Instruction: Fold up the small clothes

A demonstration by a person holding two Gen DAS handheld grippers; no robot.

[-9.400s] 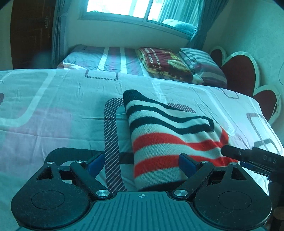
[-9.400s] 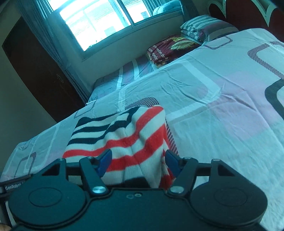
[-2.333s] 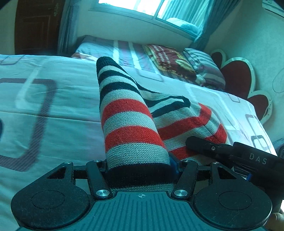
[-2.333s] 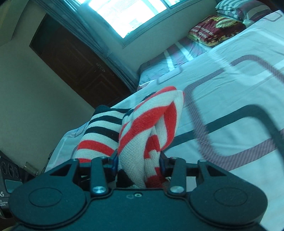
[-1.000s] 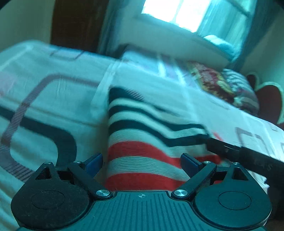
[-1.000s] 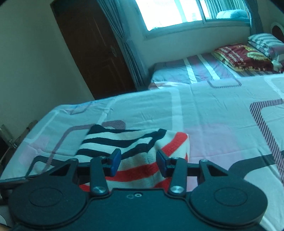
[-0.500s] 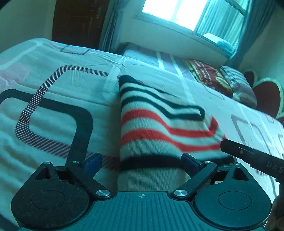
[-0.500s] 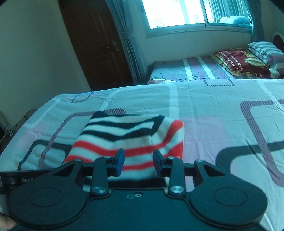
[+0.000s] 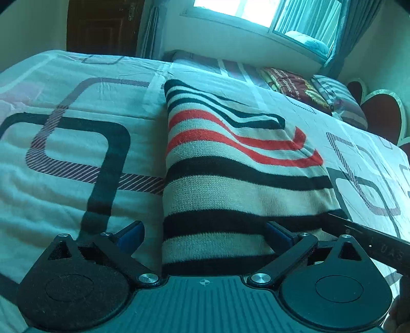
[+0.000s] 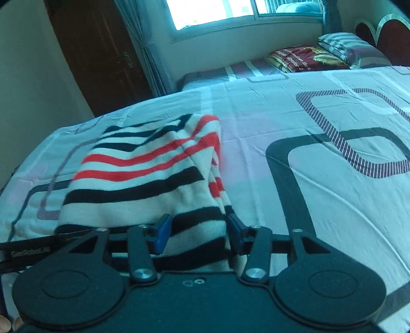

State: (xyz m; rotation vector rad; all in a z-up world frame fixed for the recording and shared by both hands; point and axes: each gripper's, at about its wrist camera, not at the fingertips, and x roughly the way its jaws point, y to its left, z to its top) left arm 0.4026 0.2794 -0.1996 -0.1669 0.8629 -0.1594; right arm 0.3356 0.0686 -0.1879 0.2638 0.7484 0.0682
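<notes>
Garment: a small knitted garment striped in cream, black and red (image 9: 230, 164) lies folded on the bed, its near hem toward both claws; the red stripes sit toward the far part, black stripes toward the near part.
Garment's place: on the white bedsheet printed with black and hatched rounded rectangles (image 9: 64, 158), near the edge of the bed closest to the cameras.
Left claw: the left claw (image 9: 205, 234) stands wide, one blue pad (image 9: 130, 234) off the garment's left edge over bare sheet, the other over the cloth further right; it grips nothing.
Right claw: the right claw (image 10: 197, 230) stands partly parted, narrower than the left, its blue pads (image 10: 162, 230) either side of the garment's right-hand folded edge (image 10: 217, 179). Whether the pads press the cloth cannot be told from this view.
Claws together: in the left wrist view a black bar of the right tool (image 9: 371, 246) crosses the garment's near right corner; the two claws sit just beside each other along the near hem.
Fold: layered edges show along the garment's right side in the right wrist view.
Beyond: a second bed with a striped cover (image 10: 243, 70), a dark red printed cushion (image 10: 305, 60), a striped pillow (image 10: 351, 47), a bright window (image 10: 217, 12) with curtains, and a dark wooden door (image 10: 102, 59).
</notes>
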